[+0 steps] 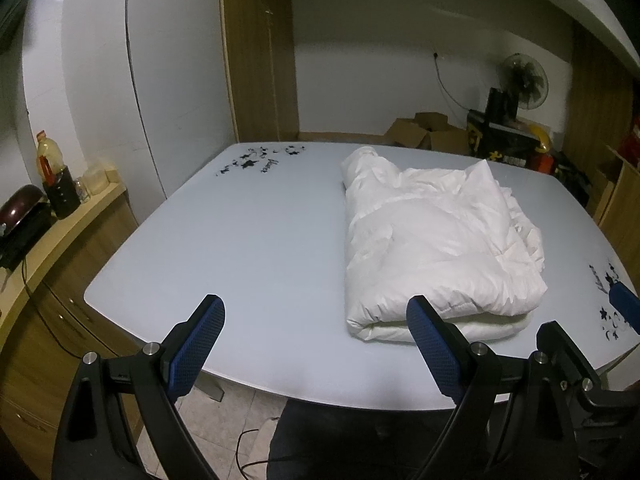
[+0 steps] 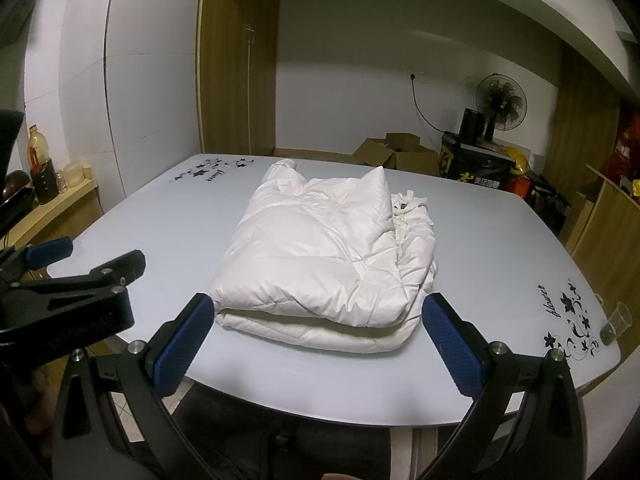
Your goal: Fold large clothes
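Observation:
A white padded jacket [image 1: 432,240] lies folded into a thick bundle on the pale blue table [image 1: 240,248], right of centre in the left wrist view and central in the right wrist view [image 2: 324,256]. My left gripper [image 1: 316,312] is open and empty, held over the table's near edge to the left of the bundle. My right gripper [image 2: 318,312] is open and empty, held just in front of the bundle's near edge, apart from it. The left gripper also shows at the left of the right wrist view [image 2: 80,264].
A small clear plastic cup [image 2: 618,322] stands near the table's right corner. A wooden counter [image 1: 60,240] with a bottle [image 1: 50,156] runs along the left. Cardboard boxes [image 2: 396,152], a fan [image 2: 500,104] and a black-and-yellow box [image 2: 476,168] stand behind the table.

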{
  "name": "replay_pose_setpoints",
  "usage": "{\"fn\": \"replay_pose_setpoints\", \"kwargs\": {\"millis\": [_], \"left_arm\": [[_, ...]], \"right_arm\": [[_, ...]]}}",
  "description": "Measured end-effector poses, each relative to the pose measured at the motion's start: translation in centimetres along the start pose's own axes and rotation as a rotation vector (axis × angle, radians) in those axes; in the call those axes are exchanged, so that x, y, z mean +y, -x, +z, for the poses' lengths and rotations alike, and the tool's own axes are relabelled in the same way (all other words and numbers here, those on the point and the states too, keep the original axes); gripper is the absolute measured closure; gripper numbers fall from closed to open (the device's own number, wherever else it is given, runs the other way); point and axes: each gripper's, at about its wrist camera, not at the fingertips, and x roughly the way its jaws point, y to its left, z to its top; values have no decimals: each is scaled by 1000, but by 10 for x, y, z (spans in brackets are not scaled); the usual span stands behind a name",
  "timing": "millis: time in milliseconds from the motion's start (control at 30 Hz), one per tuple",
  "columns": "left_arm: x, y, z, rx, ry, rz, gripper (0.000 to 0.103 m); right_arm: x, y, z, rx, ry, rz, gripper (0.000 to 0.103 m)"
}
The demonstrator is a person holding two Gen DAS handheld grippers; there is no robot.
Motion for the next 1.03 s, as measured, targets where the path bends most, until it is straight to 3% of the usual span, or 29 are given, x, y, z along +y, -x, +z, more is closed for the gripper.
{"fn": "replay_pose_setpoints", "kwargs": {"millis": [767,1033], "left_arm": [[9,-2,2,-1,55,45,10],[8,3,-2,-40,48,59,10]], "right_arm": [[1,-3,-1,5,-18,-18,0],[1,-2,-1,6,-18,-18,0]]}}
